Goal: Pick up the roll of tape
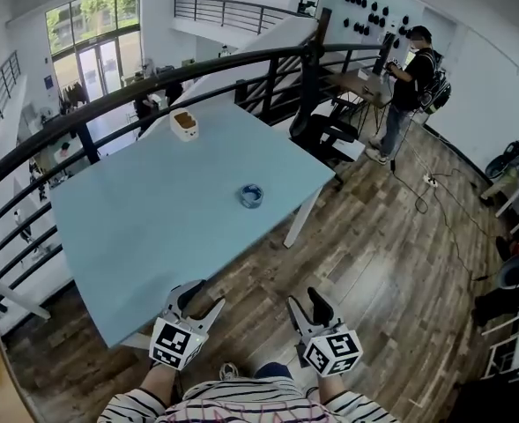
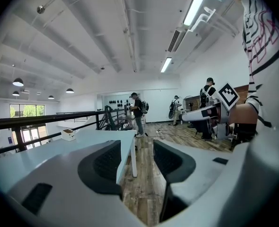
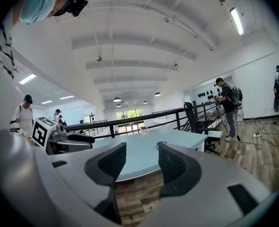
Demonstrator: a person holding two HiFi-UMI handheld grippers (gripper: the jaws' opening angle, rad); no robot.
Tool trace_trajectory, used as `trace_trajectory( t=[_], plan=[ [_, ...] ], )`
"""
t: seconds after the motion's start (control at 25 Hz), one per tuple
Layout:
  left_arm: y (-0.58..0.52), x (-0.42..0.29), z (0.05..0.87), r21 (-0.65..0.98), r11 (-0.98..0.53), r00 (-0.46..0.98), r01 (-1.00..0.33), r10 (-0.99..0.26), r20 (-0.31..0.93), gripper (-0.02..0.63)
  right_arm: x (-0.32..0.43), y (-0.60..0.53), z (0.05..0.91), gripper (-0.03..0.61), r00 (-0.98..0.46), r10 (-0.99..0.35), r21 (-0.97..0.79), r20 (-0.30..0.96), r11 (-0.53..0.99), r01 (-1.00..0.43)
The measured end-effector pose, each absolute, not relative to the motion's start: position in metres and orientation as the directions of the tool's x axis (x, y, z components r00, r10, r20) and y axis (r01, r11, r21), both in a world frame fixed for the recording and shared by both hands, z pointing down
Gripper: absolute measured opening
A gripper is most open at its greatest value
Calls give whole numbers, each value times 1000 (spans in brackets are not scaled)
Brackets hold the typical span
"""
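Smooth blue table (image 1: 153, 210), round tape roll (image 1: 251, 196)

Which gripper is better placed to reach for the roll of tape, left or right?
Probably the right gripper. Its view faces the table, with the roll of tape showing just above one of its open jaws. The left gripper, also open, looks past the table's corner toward the floor.

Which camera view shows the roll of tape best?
The head view: the roll of tape lies whole on the blue table, seen from above. The right gripper view shows only a sliver; the left gripper view shows none.
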State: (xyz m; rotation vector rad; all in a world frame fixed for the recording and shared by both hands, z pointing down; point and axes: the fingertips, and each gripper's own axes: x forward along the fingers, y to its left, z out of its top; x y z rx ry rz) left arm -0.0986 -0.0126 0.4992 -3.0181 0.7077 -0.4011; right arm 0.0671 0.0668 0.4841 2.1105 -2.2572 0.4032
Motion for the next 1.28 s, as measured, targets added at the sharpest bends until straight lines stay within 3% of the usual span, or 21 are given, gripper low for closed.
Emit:
trace_trajectory(
  t=[0.4,0.96,1.28],
  plan=[
    [-76,-75,511,-74,-864,828,-497,-498,258,193,106,-13,498,207,-145,-967,-164,211,111,-980],
    [-169,4,508,-94,-739,695,-667,-663,278,193,185,-153,510,207,-393,-883,-143,255,368,-919],
    [-201,16,515,-112,-620,578,-777,-772,263,193,203,-216,537,207,-517,-798,-73,311,522,-850]
  ],
)
